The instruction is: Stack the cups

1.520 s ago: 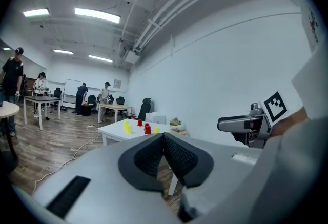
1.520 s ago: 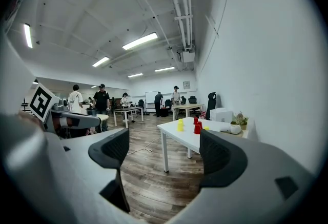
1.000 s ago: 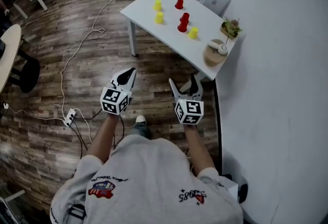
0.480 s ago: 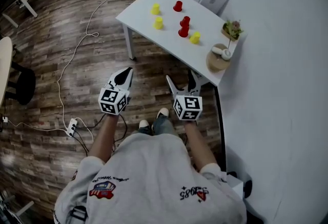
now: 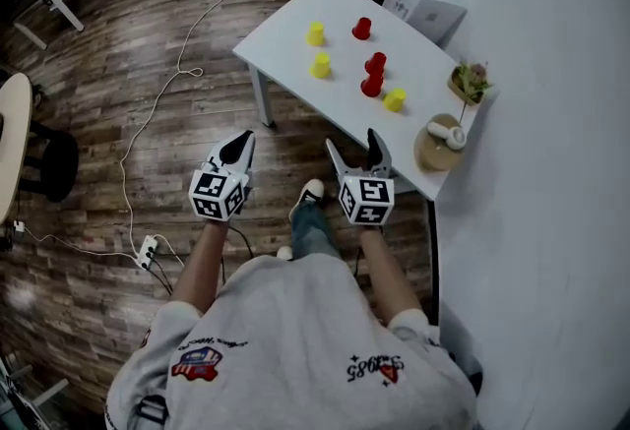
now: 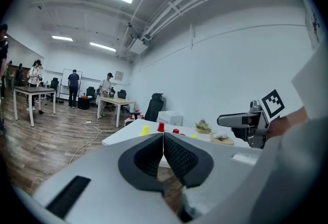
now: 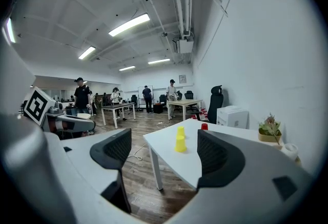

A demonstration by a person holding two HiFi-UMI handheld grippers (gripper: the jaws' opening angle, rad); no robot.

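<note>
- As the person steps closer than a second ago, the bench (image 5: 285,36) comes just ahead of both grippers; stacking has not yet begun.
- Left gripper (image 5: 244,141): jaws pressed together, empty. Right gripper (image 5: 351,143): jaws spread, empty.
- Yellow cups (image 5: 321,66) and red cups (image 5: 361,28) stand scattered on the bench.
- White box (image 5: 428,0) behind the bench, cable (image 5: 157,113) on the floor to its left; its near edge looks unobstructed.
</note>
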